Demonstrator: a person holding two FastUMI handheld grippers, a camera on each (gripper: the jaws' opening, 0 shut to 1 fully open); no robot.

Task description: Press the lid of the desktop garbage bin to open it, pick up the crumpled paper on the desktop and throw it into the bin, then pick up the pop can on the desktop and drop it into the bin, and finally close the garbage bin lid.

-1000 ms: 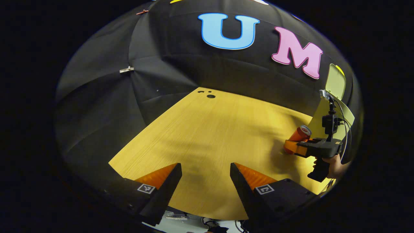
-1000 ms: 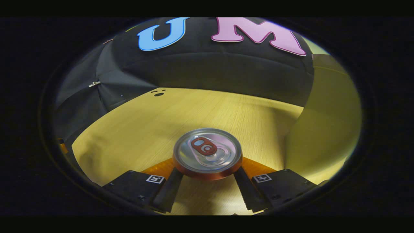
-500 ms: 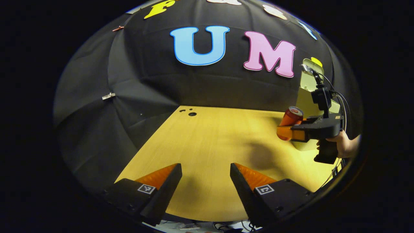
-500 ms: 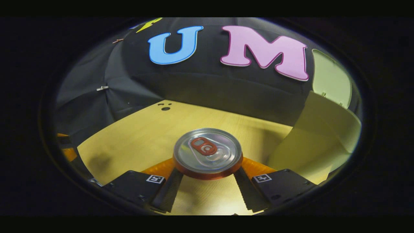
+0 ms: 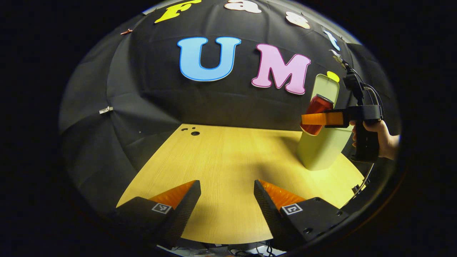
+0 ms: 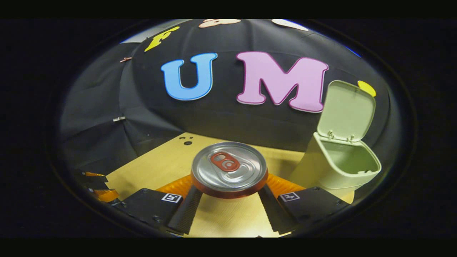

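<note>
Two fingers of the right gripper (image 6: 228, 194) pinch the pop can (image 6: 229, 170) from either side at the bottom centre of the right gripper view, pressing on its wall just under the rim. The can is a smooth cylinder with a red-orange body and a shiny silver top carrying a red pull tab. In the left gripper view the same can (image 5: 316, 114) sits at the right of the frame, tilted a little, held clear above the tabletop (image 5: 228, 157) by the right gripper (image 5: 314, 119), with a hand (image 5: 382, 137) around the grip behind it. Just beside and below stands the garbage bin (image 5: 319, 151), a pale green plastic tub with rounded corners; in the right gripper view the bin (image 6: 337, 169) is at the right with its lid (image 6: 347, 110) swung up on two hinges and its mouth open.

At the bottom of the left gripper view the left gripper (image 5: 227, 194) is spread wide, holding nothing, its ridged wedge-shaped fingers over the light wood-grain tabletop.
</note>
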